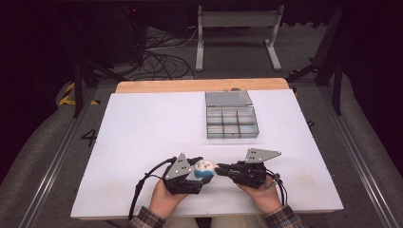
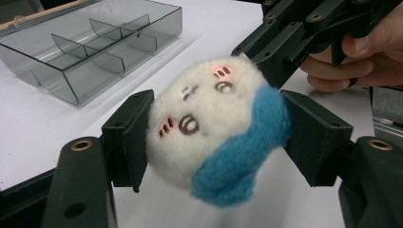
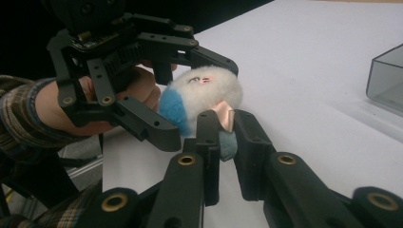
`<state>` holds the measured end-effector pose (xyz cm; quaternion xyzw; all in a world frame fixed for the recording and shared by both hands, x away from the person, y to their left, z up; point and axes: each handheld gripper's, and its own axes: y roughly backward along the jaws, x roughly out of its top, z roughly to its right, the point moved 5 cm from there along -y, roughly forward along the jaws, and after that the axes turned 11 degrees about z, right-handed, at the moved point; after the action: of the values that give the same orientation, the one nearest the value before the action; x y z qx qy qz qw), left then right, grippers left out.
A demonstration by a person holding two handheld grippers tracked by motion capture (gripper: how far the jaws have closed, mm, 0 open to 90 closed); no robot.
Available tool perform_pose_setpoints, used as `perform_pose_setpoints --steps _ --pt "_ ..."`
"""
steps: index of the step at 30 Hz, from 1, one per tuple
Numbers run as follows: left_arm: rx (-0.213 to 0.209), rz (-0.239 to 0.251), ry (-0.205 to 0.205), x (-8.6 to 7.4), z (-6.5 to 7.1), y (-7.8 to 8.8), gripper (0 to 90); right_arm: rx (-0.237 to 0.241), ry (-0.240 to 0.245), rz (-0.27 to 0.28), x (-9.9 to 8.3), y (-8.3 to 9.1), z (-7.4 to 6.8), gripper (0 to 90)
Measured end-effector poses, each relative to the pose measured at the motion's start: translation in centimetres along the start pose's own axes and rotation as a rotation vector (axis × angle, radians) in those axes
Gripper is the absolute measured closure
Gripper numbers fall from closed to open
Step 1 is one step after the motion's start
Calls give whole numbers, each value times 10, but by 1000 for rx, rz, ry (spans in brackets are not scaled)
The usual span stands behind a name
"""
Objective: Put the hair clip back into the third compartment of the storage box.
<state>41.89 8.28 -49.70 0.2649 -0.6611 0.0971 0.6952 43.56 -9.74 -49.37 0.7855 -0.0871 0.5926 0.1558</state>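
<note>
The left gripper [image 2: 216, 137] clamps a white-and-blue felt plush ball [image 2: 216, 130] with an embroidered face, one pad on each side of its body, above the near centre of the white table [image 1: 142, 128]. The right gripper [image 3: 223, 130], coming from the right, is pinched on a small tan tab [image 3: 224, 118] that projects from the plush ball; whether that tab is an ear, a tag or a loop cannot be told. With no task sentence, the step in hand is judged to be a two-handed pull or adjustment of this tab. To do it well, keep the left clamp firm across the widest part of the ball so that it cannot roll out, keep the right jaws square on the tab and close to its root, and pull in line with the tab, not sideways; the wool is soft and may tear or shed if twisted. Hold both hands clear of the table surface during the pull. Farther off, right of centre, stands a clear grey plastic compartment box [image 1: 232, 122] with its lid [image 1: 228, 98] laid open behind it. Its divided cells appear empty in the left gripper view [image 2: 90, 52].
</note>
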Motion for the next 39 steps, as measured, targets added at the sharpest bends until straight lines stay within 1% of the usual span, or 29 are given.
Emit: perform_pose_setpoints --steps 1,3,4,6,8,11,12,13,16,17,19,20,21,25,26,27,31,32,34,35,39 --pt "1 -3 -1 0 0 0 316 0 0 0 0 0 0 831" --pt "5 -10 7 -1 0 -1 296 6 -15 15 1 0 0 879" --pt "6 -13 6 -1 0 -1 296 6 -15 15 1 0 0 879" --pt "13 -11 9 -1 -2 -1 289 -1 -8 13 2 0 0 887" --pt "22 -17 20 -1 -3 0 253 -15 2 12 2 -1 1 889" --pt "43 -35 27 -3 -6 1 218 -32 20 10 5 -1 2 890" --pt "43 -35 27 -3 -6 1 206 -32 20 10 5 -1 2 890" --pt "45 -37 22 -2 -7 1 194 -48 35 5 7 0 3 890" --pt "78 -33 24 -1 -11 5 156 -79 62 -3 9 1 6 890" --pt "78 -33 24 -1 -11 5 143 -88 66 -4 10 2 7 890" --pt "98 -34 28 0 -13 7 128 -97 71 -4 11 3 8 890" --pt "115 -35 18 1 -15 9 114 -109 78 -4 13 3 10 890" --pt "127 -33 17 2 -17 11 96 -134 93 -1 16 5 13 890" --pt "168 -14 24 5 -27 22 77 -173 106 10 21 10 19 890" --pt "177 -11 25 6 -29 25 77 -173 106 10 21 10 19 890" --pt "190 -6 30 6 -32 28 73 -191 111 14 23 11 22 890" --pt "227 -1 27 8 -40 39 66 -218 118 20 27 13 27 890" --pt "241 3 20 9 -41 41 66 -223 122 23 28 13 28 890" --pt "262 -1 7 9 -44 46 63 -236 129 26 30 14 30 890" --pt "265 -8 7 8 -45 47 60 -244 135 27 32 14 31 890" --pt "289 -10 10 7 -51 55 53 -274 146 35 38 16 36 890"
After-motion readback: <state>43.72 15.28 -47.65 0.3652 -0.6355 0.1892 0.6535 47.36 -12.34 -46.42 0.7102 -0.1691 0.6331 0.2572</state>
